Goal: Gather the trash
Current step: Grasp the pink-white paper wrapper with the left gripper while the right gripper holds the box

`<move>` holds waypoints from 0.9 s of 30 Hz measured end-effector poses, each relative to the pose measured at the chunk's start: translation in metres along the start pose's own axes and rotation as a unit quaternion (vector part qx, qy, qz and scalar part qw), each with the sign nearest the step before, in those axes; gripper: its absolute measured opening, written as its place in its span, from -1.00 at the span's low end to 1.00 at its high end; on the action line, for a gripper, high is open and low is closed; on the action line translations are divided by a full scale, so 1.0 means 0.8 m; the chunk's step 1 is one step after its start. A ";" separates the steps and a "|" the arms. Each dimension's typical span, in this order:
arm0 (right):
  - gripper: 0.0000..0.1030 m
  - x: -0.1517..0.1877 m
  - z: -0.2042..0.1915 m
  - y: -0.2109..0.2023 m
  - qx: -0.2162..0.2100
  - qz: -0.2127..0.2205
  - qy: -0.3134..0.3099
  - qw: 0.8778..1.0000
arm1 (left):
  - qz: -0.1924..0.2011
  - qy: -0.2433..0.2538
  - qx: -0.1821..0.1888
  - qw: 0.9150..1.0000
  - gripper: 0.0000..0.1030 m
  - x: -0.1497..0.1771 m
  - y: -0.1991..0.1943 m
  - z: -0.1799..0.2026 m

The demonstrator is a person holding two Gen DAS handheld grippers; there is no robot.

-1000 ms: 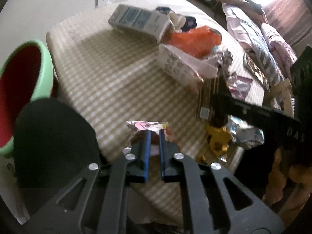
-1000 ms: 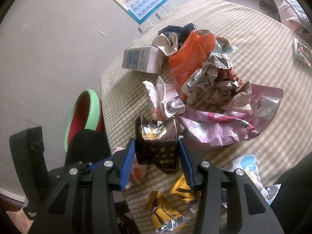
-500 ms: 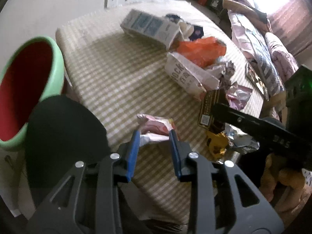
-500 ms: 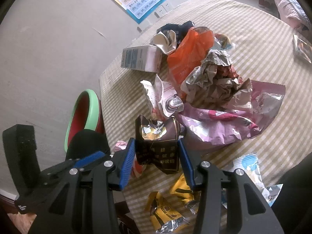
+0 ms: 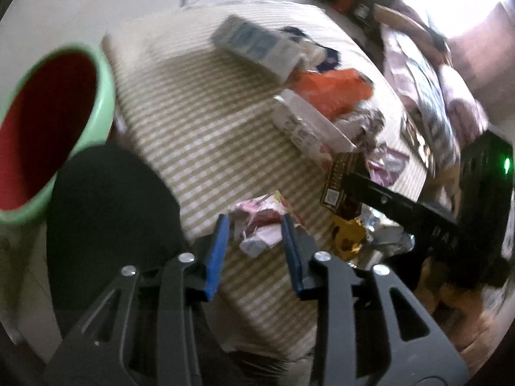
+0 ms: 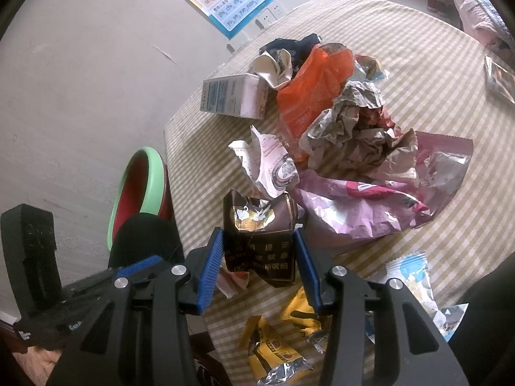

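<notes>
Checked bench [image 6: 434, 103] under me, litter all over. My left gripper [image 5: 256, 238] is opening its fingers around a pink wrapper [image 5: 264, 222] at the near edge. My right gripper [image 6: 257, 257] clamps a brown packet [image 6: 260, 241]. Beyond, the orange bag [image 6: 309, 96] and carton [image 6: 231, 96].

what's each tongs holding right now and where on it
Right tongs: shut on the crumpled brown cigarette pack, pads pressing its two sides. Left tongs: jaws opening around the pink wrapper on the table; nothing held.
</notes>
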State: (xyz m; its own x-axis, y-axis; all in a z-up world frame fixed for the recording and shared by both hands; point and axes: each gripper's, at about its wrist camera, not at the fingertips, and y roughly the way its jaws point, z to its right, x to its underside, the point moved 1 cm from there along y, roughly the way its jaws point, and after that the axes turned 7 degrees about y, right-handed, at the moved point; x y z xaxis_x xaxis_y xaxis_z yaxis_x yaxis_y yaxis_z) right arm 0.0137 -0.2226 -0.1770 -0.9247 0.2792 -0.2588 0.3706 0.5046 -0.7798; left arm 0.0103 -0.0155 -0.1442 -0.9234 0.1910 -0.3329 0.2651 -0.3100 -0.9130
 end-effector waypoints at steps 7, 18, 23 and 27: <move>-0.16 -0.001 0.004 -0.003 -0.009 0.004 0.011 1.000 | -0.039 0.207 0.010 0.978 0.15 -0.005 0.013 0.051; -0.16 -0.001 0.006 0.003 -0.013 -0.003 0.016 1.000 | -0.106 0.240 0.007 0.965 -0.30 -0.024 0.072 0.044; -0.16 -0.001 0.006 0.005 -0.014 -0.004 0.014 1.000 | -0.094 0.232 0.007 0.968 -0.32 -0.020 0.074 0.042; -0.16 -0.001 0.006 0.004 -0.017 -0.002 0.014 1.000 | -0.075 0.202 -0.001 0.977 -0.33 -0.017 0.062 0.030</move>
State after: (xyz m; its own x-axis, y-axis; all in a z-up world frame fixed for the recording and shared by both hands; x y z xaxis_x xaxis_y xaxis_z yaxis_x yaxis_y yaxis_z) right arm 0.0151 -0.2248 -0.1823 -0.9238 0.2999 -0.2381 0.3693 0.5327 -0.7615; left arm 0.0296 -0.0560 -0.1791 -0.7676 0.5856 -0.2605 0.1364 -0.2479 -0.9591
